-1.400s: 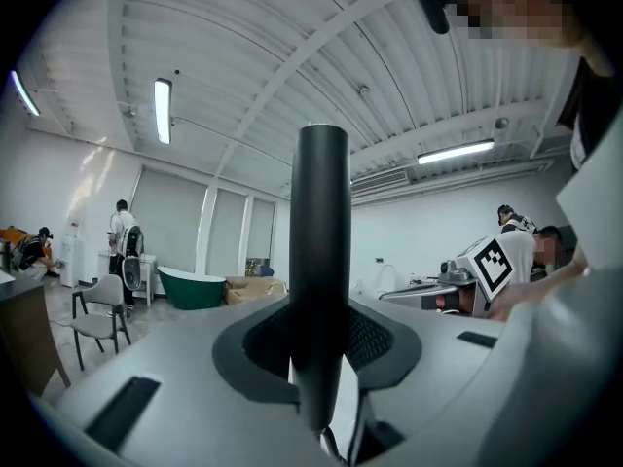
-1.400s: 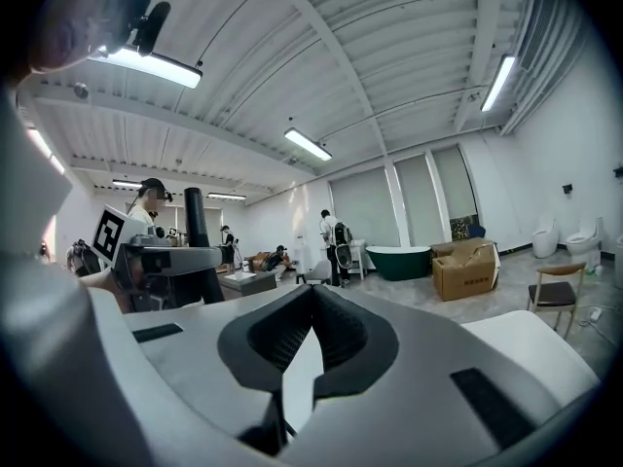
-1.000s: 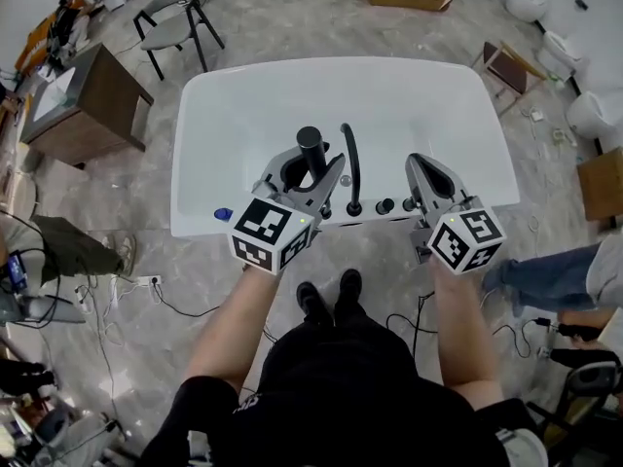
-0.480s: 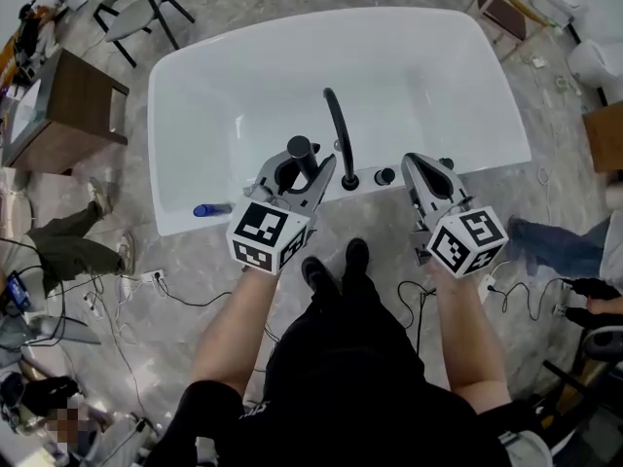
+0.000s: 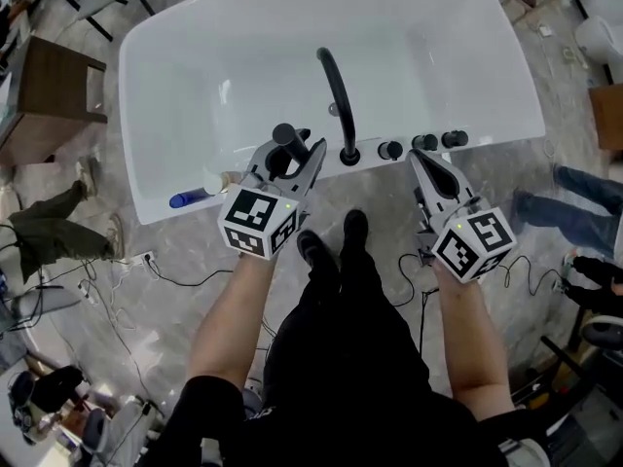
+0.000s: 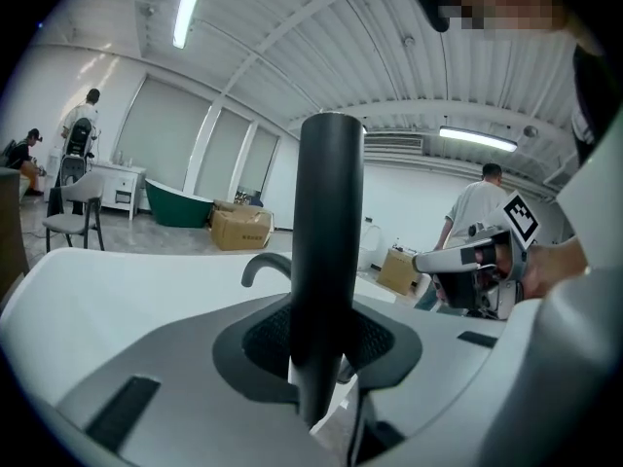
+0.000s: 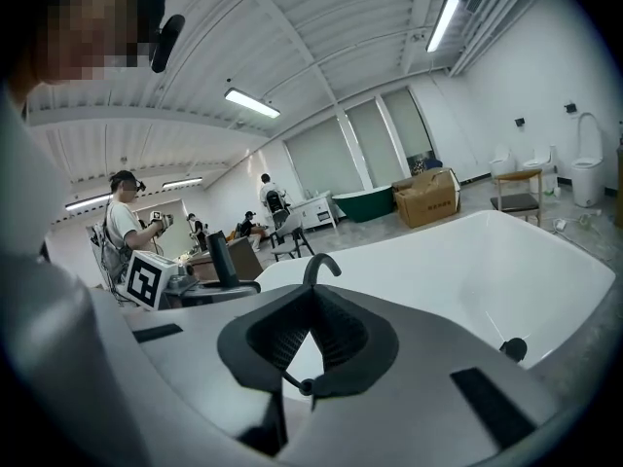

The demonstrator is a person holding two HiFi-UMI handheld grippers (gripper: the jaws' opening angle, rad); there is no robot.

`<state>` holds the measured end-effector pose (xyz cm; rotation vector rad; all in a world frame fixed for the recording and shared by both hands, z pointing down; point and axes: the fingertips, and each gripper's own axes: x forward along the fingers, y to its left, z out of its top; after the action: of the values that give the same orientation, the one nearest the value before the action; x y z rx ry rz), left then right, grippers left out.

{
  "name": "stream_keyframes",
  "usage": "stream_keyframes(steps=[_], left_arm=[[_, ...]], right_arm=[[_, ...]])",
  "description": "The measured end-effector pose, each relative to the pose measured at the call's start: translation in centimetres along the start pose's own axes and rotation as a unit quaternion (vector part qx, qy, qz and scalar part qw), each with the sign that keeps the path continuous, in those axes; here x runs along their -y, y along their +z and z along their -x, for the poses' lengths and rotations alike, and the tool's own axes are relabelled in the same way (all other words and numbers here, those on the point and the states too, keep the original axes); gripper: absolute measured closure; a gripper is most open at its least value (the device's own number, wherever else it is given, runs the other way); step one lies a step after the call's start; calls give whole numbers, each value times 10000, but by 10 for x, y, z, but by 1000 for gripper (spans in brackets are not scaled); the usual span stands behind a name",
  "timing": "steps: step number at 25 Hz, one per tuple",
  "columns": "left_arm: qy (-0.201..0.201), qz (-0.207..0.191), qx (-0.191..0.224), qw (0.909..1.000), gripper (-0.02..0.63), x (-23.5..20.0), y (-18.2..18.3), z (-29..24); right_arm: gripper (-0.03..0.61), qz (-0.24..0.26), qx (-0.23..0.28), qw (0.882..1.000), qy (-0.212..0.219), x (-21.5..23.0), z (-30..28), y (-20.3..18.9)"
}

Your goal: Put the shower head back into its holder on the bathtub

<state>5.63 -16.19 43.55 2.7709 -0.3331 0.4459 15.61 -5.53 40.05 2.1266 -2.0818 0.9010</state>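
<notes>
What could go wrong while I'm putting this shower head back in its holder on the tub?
The shower head stands upright in the left gripper, held low on its length, so it may tip or slip. The black faucet arches close beside it and could get knocked. In the head view the gripper covers the tub rim below it, so I can't see the holder; lining up may be blind.

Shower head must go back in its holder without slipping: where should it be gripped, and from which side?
Grip the shower head on its straight round shaft, fingers coming in level from the person's side, as the left gripper does. It stands upright, so a sideways pinch should keep it vertical for lowering.
</notes>
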Motion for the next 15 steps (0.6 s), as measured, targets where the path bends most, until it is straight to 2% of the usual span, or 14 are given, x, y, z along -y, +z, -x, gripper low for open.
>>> stream_keyframes(steps=[6, 15], left_arm=[[103, 47, -170, 9998, 495, -25, -44, -28], [86, 147, -624, 9979, 492, -38, -103, -45]], right_arm=[[565, -81, -3, 9999, 124, 18, -29, -26], [565, -278, -52, 9995, 163, 27, -55, -50]])
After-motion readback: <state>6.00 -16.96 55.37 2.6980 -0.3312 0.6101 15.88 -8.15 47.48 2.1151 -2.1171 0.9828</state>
